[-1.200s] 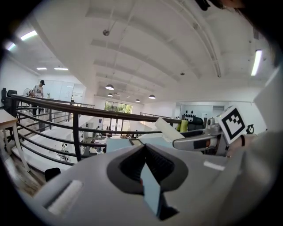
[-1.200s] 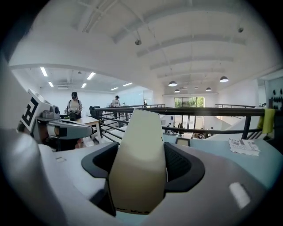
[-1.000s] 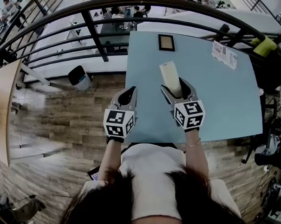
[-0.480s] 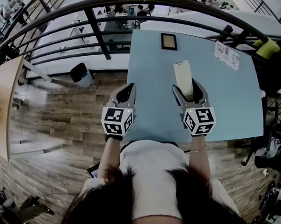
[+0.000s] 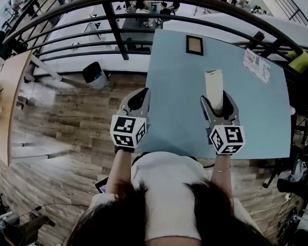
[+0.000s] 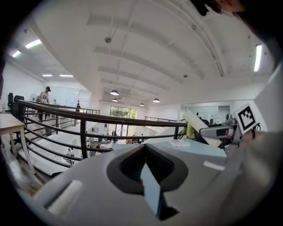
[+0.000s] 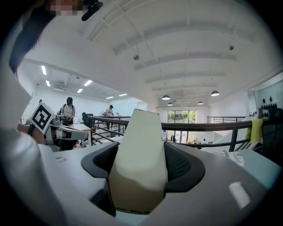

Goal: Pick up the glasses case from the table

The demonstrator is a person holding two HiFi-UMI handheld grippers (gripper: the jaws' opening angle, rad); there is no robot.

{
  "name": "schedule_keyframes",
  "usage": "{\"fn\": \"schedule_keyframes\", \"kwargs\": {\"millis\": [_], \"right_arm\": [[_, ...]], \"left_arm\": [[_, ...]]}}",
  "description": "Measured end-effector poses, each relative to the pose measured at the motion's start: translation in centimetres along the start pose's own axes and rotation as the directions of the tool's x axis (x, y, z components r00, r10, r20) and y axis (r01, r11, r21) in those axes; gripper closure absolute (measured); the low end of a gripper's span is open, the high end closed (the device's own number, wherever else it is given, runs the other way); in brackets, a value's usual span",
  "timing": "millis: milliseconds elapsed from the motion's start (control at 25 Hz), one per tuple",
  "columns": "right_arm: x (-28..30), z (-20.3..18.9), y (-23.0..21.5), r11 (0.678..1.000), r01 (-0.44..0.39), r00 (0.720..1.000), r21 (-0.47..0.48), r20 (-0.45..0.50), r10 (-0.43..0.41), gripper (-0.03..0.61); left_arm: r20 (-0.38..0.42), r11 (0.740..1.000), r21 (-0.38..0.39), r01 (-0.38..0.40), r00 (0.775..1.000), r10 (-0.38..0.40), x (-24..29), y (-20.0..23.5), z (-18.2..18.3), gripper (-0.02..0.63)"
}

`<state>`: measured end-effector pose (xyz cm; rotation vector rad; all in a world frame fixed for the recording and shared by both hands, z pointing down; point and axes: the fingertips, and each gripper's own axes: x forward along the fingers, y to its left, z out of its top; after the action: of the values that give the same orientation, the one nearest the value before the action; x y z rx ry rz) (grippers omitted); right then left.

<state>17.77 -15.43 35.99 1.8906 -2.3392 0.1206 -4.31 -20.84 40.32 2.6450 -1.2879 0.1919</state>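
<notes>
The glasses case (image 5: 214, 84) is a long cream box, lifted off the light blue table (image 5: 255, 115). My right gripper (image 5: 215, 101) is shut on its near end, and the case sticks out forward past the jaws. In the right gripper view the case (image 7: 139, 159) fills the gap between both pads of the right gripper (image 7: 140, 145). My left gripper (image 5: 138, 98) hovers over the table's left edge, shut with nothing in it. In the left gripper view the left gripper (image 6: 143, 148) has its jaws closed together, with the case (image 6: 201, 126) held up off to the right.
A small dark picture frame (image 5: 194, 45) lies at the table's far end and a printed card (image 5: 257, 65) at its far right. A black railing (image 5: 114, 25) curves behind the table. A dark bin (image 5: 95, 75) stands on the wooden floor at left.
My right gripper has carried the glasses case to the right, away from the left gripper. The left gripper has barely moved.
</notes>
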Motion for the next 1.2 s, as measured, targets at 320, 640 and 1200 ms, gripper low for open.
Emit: {"fn": "schedule_keyframes", "kwargs": {"millis": [320,640,1200], "right_arm": [[1.0,-0.7,0.6,1.0,-0.026,1.0,0.016,-0.001,0.026,0.258],[1.5,-0.9,1.2,0.999,-0.035,0.999,0.026,-0.005,0.036,0.258],[1.7,-1.3,1.4,0.999,-0.037,0.999,0.031,-0.016,0.038,0.258]], "left_arm": [[-0.002,1.0,-0.006,-0.024,1.0,0.024,-0.3,0.8,-0.3,0.557],[-0.004,1.0,-0.014,-0.028,1.0,0.028,-0.4,1.5,-0.3,0.557],[-0.012,1.0,-0.019,-0.019,1.0,0.019,-0.1,1.6,-0.6,0.557]]}}
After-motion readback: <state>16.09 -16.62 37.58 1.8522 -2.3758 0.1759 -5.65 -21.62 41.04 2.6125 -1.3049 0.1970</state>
